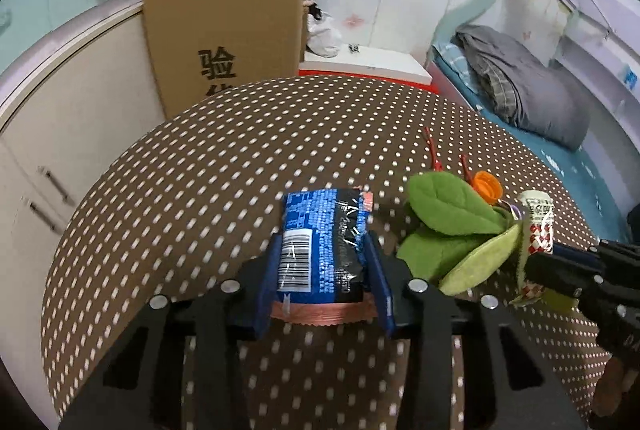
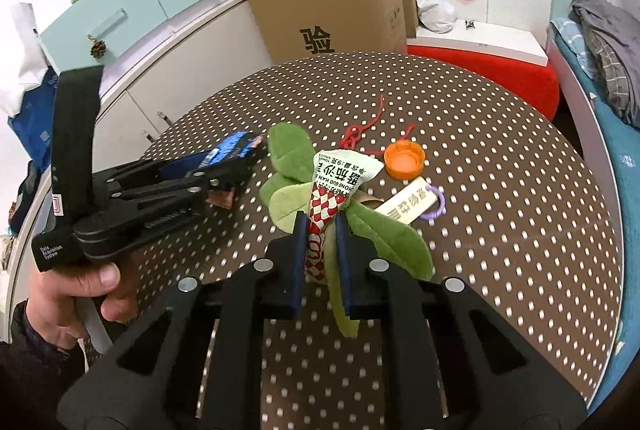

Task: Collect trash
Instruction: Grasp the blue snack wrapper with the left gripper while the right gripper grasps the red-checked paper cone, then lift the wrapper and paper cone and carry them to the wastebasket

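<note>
Left gripper (image 1: 324, 250): blue pads clamped on a blue snack wrapper (image 1: 320, 242), barcode side facing the camera, pink crimped edge at the bottom. Wrapper sits at centre frame in the left wrist view, above the polka-dot tablecloth (image 1: 200, 189); whether it touches the cloth cannot be told.

Right gripper (image 2: 322, 238): jaws narrow, closed on a ketchup sachet (image 2: 332, 189) with a red-and-white checker pattern and a white printed top. Sachet stands upright at centre of the right wrist view, directly over a green plush leaf toy (image 2: 288, 165) lying on the cloth. A strip of the green fabric also runs between the pads, beside the sachet.

Also on the table, right wrist view:
- orange bottle cap (image 2: 404, 159), open side up, right of centre, just beyond the sachet.
- red knotted cord (image 2: 360, 133), above the sachet, near the cap.
- wooden tag (image 2: 408, 207) with printed characters, touching the plush toy's right side, with a purple ring (image 2: 438, 207) at its end.

Left gripper appears at left of the right wrist view, held by a bare hand (image 2: 76, 290) at lower left.

Background: cardboard box (image 1: 228, 37) upper centre, red stool (image 2: 500, 77) behind the table, bed with grey bedding (image 1: 528, 85) at right.
</note>
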`<act>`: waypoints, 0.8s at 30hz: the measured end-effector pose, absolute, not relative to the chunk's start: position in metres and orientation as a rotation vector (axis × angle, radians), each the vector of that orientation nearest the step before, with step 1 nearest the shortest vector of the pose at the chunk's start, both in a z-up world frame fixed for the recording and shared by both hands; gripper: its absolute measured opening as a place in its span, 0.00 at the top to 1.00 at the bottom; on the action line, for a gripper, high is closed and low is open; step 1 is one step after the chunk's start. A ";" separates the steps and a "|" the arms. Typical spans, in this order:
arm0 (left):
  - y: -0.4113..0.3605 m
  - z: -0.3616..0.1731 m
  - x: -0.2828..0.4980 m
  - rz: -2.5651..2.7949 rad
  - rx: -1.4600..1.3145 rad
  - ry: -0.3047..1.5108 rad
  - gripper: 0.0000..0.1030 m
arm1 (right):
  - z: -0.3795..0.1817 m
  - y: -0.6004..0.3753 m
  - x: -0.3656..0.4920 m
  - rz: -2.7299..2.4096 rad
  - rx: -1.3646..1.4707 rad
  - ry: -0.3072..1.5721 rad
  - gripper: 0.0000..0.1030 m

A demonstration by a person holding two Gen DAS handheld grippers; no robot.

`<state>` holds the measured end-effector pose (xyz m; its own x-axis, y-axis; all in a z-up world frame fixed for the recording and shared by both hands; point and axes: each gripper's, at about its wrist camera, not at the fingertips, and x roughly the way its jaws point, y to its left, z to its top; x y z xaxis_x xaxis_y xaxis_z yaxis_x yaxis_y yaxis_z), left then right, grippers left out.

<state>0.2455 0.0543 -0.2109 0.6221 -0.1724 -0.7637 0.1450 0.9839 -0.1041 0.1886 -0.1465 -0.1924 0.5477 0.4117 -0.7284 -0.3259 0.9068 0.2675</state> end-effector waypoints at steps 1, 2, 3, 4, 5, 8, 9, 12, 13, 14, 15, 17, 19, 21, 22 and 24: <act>0.057 -0.209 0.236 -0.176 -0.042 0.875 0.61 | -0.192 -0.149 0.185 0.443 0.106 0.890 0.86; 0.060 -0.207 0.230 -0.172 -0.048 0.873 0.61 | -0.192 -0.151 0.181 0.450 0.105 0.893 0.86; 0.061 -0.206 0.226 -0.170 -0.052 0.873 0.61 | -0.193 -0.153 0.175 0.460 0.099 0.900 0.86; 0.063 -0.205 0.219 -0.166 -0.057 0.873 0.61 | -0.194 -0.155 0.171 0.464 0.091 0.907 0.86; 0.064 -0.204 0.211 -0.162 -0.062 0.874 0.61 | -0.197 -0.156 0.167 0.469 0.084 0.921 0.86; 0.065 -0.202 0.191 -0.165 -0.069 0.876 0.61 | -0.207 -0.159 0.154 0.484 0.055 0.979 0.86; 0.063 -0.202 0.186 -0.164 -0.069 0.876 0.61 | -0.209 -0.160 0.151 0.485 0.047 0.986 0.85; 0.059 -0.201 0.168 -0.166 -0.073 0.879 0.62 | -0.213 -0.163 0.142 0.485 0.045 0.997 0.83; 0.058 -0.200 0.161 -0.167 -0.074 0.879 0.62 | -0.213 -0.163 0.140 0.481 0.043 0.997 0.82; 0.056 -0.198 0.155 -0.168 -0.073 0.878 0.62 | -0.212 -0.163 0.138 0.474 0.038 0.991 0.80; 0.054 -0.197 0.149 -0.169 -0.073 0.875 0.62 | -0.210 -0.163 0.136 0.467 0.036 0.987 0.79; 0.053 -0.194 0.139 -0.170 -0.072 0.869 0.62 | -0.206 -0.163 0.134 0.461 0.042 0.967 0.76; 0.051 -0.191 0.131 -0.172 -0.074 0.863 0.62 | -0.204 -0.161 0.134 0.452 0.041 0.950 0.64; 0.049 -0.188 0.127 -0.172 -0.073 0.858 0.62 | -0.204 -0.155 0.137 0.438 0.020 0.933 0.58; 0.048 -0.187 0.127 -0.173 -0.074 0.856 0.62 | -0.205 -0.154 0.140 0.437 0.010 0.933 0.58; 0.048 -0.184 0.127 -0.174 -0.075 0.853 0.62 | -0.208 -0.148 0.143 0.435 -0.028 0.932 0.72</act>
